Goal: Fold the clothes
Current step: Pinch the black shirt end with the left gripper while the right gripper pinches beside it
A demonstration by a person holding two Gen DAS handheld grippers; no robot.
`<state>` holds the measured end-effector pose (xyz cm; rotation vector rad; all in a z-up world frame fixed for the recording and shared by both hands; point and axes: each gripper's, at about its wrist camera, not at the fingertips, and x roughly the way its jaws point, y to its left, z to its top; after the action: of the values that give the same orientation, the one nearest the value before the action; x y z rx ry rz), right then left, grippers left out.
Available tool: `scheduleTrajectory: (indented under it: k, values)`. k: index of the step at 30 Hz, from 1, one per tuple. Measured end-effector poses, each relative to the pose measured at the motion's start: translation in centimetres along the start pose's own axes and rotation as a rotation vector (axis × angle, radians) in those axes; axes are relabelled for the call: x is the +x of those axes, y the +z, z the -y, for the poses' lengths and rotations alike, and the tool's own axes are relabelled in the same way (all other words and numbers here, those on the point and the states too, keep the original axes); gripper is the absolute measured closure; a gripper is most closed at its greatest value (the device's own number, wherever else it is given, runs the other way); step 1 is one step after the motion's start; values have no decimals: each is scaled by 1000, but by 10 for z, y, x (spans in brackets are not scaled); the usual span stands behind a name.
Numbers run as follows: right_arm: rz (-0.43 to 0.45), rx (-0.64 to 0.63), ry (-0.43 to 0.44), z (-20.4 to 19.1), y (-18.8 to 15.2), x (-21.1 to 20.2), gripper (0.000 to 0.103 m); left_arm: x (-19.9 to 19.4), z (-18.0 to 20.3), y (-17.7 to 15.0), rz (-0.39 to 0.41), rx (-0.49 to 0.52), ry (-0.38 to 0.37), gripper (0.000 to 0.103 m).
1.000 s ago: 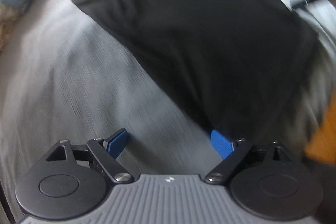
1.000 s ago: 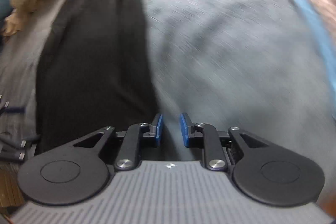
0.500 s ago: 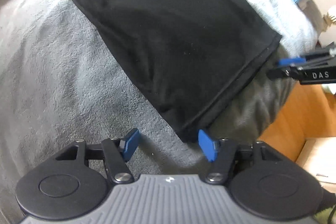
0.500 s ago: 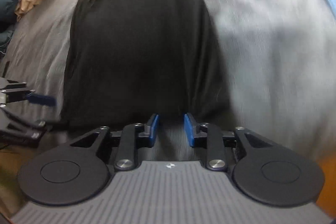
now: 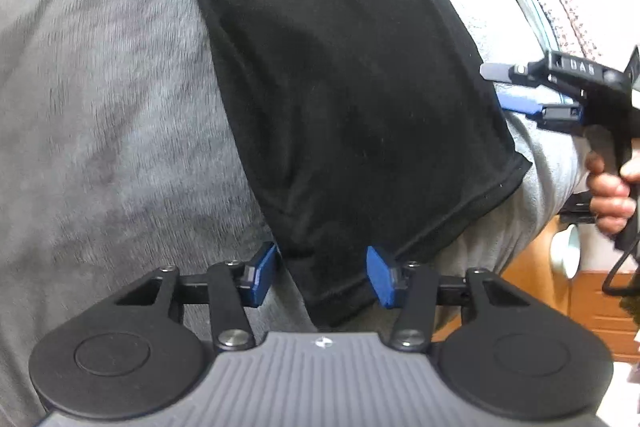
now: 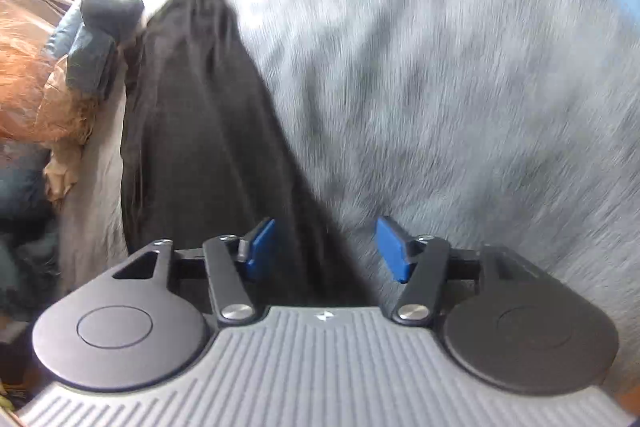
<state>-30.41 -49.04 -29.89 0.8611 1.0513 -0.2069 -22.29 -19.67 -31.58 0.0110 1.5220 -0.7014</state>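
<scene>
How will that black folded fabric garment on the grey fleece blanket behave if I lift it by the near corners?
The black folded fabric garment will probably go floppy: it drapes and creases over the grey fleece blanket. It looks thin and light, so its layers may slide apart. With the left gripper straddling one corner, jaws just closing, the far end would likely sag or drag.

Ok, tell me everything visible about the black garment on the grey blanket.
The black garment is plain, matte, soft knit-looking cloth with a stitched hem. It lies flat, folded into a long band, on the grey blanket. Its near hem corner sits between the left gripper's open blue pads; contact is unclear. The right gripper straddles its other edge, open.
</scene>
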Motion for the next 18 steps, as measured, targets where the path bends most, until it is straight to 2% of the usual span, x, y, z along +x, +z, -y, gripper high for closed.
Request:
scheduleTrajectory:
  k: [5, 7, 11, 14, 16, 18]
  values:
    - [-99, 33, 40, 15, -30, -4, 45, -7, -5, -15, -3, -59, -45, 58]
    - [-95, 71, 55, 19, -35, -8, 45, -11, -9, -26, 0, -90, -57, 58]
    - [-120, 127, 83, 18, -30, 4, 45, -13, -8, -27, -15, -82, -66, 58]
    - [-156, 78, 70, 11, -23, 11, 49, -15, -11, -26, -25, -88, -67, 60]
    - [-177, 55, 62, 7, -19, 14, 63, -16, -15, -25, -30, -112, -64, 65]
    - [-190, 50, 48, 7, -16, 17, 72, -18, -18, -24, -31, -135, -60, 78]
